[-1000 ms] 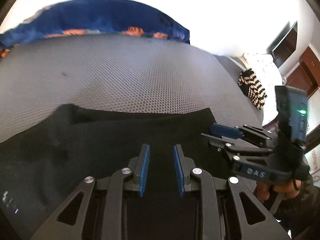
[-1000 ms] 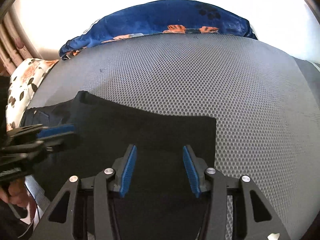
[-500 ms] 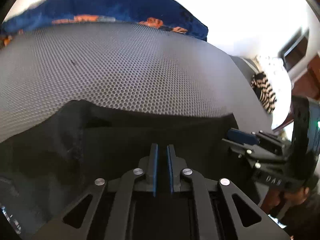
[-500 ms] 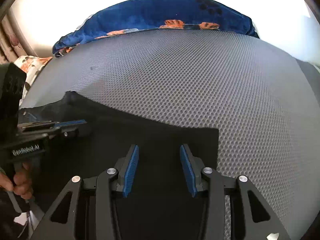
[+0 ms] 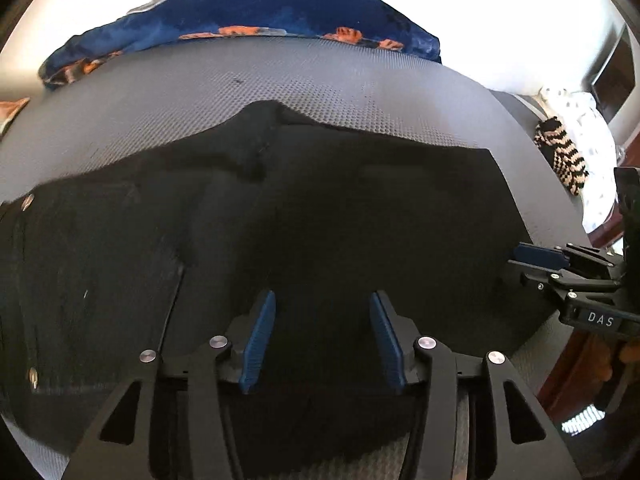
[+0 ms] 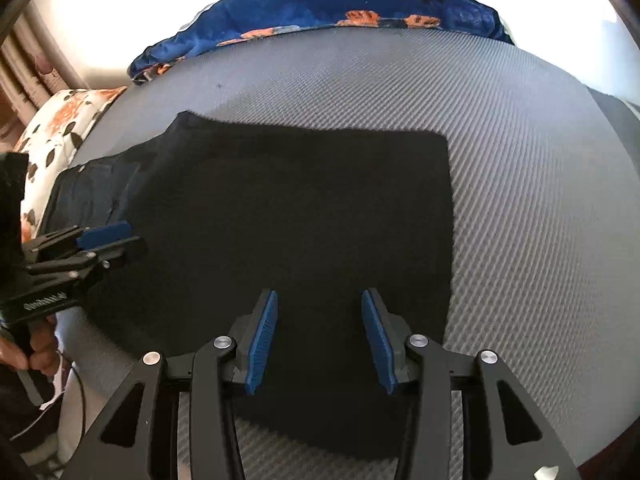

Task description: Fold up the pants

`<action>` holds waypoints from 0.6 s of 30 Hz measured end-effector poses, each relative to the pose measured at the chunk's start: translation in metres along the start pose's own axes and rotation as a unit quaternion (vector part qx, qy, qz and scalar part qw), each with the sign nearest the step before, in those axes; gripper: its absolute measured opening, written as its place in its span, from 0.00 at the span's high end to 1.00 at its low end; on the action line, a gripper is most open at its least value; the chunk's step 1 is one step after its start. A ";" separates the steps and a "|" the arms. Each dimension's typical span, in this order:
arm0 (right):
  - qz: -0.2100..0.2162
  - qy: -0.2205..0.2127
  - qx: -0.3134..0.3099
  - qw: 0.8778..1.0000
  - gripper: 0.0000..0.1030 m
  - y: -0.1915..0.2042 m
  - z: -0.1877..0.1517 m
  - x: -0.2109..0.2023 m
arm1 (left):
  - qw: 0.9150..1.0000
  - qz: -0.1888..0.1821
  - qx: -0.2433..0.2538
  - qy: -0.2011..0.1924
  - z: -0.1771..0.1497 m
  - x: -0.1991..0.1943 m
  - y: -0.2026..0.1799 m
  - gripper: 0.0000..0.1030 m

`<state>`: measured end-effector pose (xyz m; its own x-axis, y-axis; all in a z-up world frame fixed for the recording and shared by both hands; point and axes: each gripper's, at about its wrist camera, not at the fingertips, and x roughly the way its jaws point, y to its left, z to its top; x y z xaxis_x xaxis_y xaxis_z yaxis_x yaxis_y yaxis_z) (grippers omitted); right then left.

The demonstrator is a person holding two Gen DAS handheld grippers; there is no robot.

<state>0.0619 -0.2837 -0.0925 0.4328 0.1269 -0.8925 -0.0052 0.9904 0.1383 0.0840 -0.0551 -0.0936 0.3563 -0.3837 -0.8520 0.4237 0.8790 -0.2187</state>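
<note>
Fingers spread wide on both the left gripper (image 5: 322, 340) and right gripper (image 6: 318, 338), above black pants (image 6: 300, 208) on a grey mesh mat (image 6: 520, 160); blue blanket (image 6: 340, 0) at 12 o'clock.

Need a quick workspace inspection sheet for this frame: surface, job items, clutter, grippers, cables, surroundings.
Surface: grey mesh mat, bare beyond the garment.
Job's things: black pants lying flat, right edge straight, far left corner rumpled.
Clutter: blue floral blanket at the far edge; striped cloth off to the right.
Grippers: left gripper open, over the pants; right gripper open, over the pants; neither holds fabric.
Cables: thin dark cable below the left hand.
Surroundings: floral pillow left; bright backlight.
</note>
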 end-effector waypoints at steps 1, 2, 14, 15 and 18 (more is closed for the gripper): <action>0.003 0.001 -0.002 1.000 0.58 0.004 -0.004 -0.001 | 1.000 0.003 -0.003 -0.002 -0.004 -0.004 0.001 0.51; 0.006 0.002 -0.004 1.000 0.58 0.007 -0.006 -0.001 | 1.000 0.003 -0.009 -0.004 -0.007 -0.010 0.003 0.51; 0.033 0.012 -0.050 0.998 0.58 0.058 -0.013 0.004 | 0.986 0.049 -0.134 -0.083 -0.032 -0.106 0.073 0.46; 0.038 0.013 -0.053 0.998 0.58 0.063 -0.012 0.005 | 0.984 0.051 -0.145 -0.086 -0.035 -0.115 0.083 0.46; 0.043 0.017 -0.066 0.997 0.58 0.076 -0.011 0.008 | 0.980 0.059 -0.168 -0.091 -0.043 -0.134 0.107 0.43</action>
<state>0.0550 -0.2069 -0.0942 0.3949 0.2119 -0.8940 -0.1616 0.9739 0.1594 0.0462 0.1027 -0.0237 0.5416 -0.2917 -0.7884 0.0832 0.9519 -0.2950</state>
